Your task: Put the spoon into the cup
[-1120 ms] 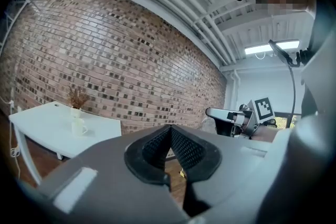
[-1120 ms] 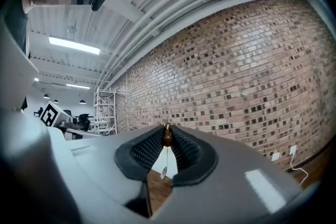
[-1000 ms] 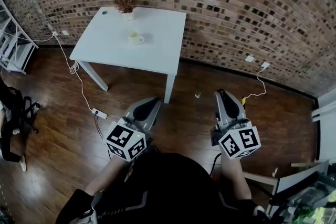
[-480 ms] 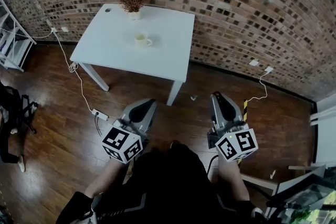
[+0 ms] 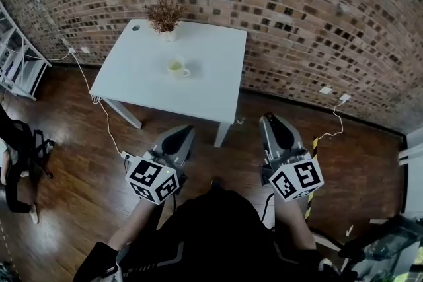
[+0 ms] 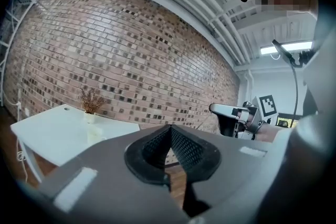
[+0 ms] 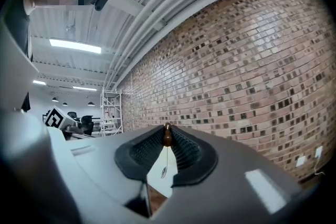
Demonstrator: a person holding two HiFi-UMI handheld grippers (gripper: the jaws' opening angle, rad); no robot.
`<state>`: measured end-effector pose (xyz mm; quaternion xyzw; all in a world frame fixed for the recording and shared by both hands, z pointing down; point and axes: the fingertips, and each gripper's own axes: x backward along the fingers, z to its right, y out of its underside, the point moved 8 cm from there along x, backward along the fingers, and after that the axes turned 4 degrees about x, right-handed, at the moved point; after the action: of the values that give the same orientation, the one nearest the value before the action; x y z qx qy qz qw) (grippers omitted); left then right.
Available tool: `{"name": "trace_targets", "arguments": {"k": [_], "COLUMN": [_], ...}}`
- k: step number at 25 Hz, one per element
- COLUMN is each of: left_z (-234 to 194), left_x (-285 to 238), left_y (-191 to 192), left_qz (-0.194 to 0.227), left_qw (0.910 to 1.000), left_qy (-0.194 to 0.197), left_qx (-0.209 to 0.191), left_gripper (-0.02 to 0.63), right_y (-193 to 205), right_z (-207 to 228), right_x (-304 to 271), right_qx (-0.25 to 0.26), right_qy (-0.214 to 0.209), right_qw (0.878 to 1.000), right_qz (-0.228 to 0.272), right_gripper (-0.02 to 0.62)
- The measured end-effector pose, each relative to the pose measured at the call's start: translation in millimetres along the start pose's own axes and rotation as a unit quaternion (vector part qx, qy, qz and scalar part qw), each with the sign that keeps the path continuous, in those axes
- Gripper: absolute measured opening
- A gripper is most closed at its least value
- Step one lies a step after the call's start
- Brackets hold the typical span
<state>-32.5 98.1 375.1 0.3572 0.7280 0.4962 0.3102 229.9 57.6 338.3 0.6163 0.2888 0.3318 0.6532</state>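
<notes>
Well short of the table (image 5: 205,86), both claws are held out level over the wood floor (image 5: 79,168), so the step looks like the carry, w/ the drop not yet begun. Right claw (image 5: 269,121) is clamped on the spoon (image 7: 167,135), or so it seems: only a thin brown tip shows btwn the pads, rest hidden. Left claw (image 5: 182,133) has its jaws together, nothing btwn them. Cup (image 5: 175,67) stands upright near the middle of the table, apart from the dry potted plant (image 5: 164,15) at the back edge by the brick wall (image 5: 317,23). Next move calls for getting up to the table's front edge, raising the right claw above the cup rim, tipping the spoon down & lining it up over the mouth before letting go. The cup's prob. light, so a knock could shove it. Round about: power strip (image 5: 125,155) & white cable (image 5: 99,102) on the floor at left, table leg (image 5: 221,135) at the near corner ahead of the claws, black chair (image 5: 30,148) & white shelf (image 5: 16,66) far left. Leg & cable are what to step round.
</notes>
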Motion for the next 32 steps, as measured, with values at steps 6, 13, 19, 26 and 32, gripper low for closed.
{"name": "trace_targets", "arguments": {"k": [6, 13, 19, 26, 32], "left_z": [-14, -24, -44, -91, -150], "left_x": [-29, -48, -59, -70, -69], "left_y": [-14, -16, -22, -38, -57], "left_qz": [0.002, -0.009, -0.014, -0.021, -0.027], "left_qw": [0.9998, 0.999, 0.9991, 0.9997, 0.9994], "left_qy": [-0.018, -0.042, -0.037, 0.001, 0.016], "left_qx": [-0.007, -0.014, -0.011, -0.014, -0.012], "left_gripper": [-0.006, -0.006, -0.006, -0.006, -0.006], "right_y": [0, 1, 3, 7, 5], "right_z": [30, 51, 59, 40, 18], "right_x": [-29, -50, -70, -108, -147], "right_qx": [-0.004, -0.022, -0.015, -0.009, -0.019], "right_qy": [-0.012, -0.027, -0.012, 0.019, 0.044], "right_qw": [1.0, 0.999, 1.0, 1.0, 0.999], "right_qz": [0.002, 0.004, 0.0, -0.008, -0.004], "right_gripper": [0.048, 0.048, 0.048, 0.048, 0.048]}}
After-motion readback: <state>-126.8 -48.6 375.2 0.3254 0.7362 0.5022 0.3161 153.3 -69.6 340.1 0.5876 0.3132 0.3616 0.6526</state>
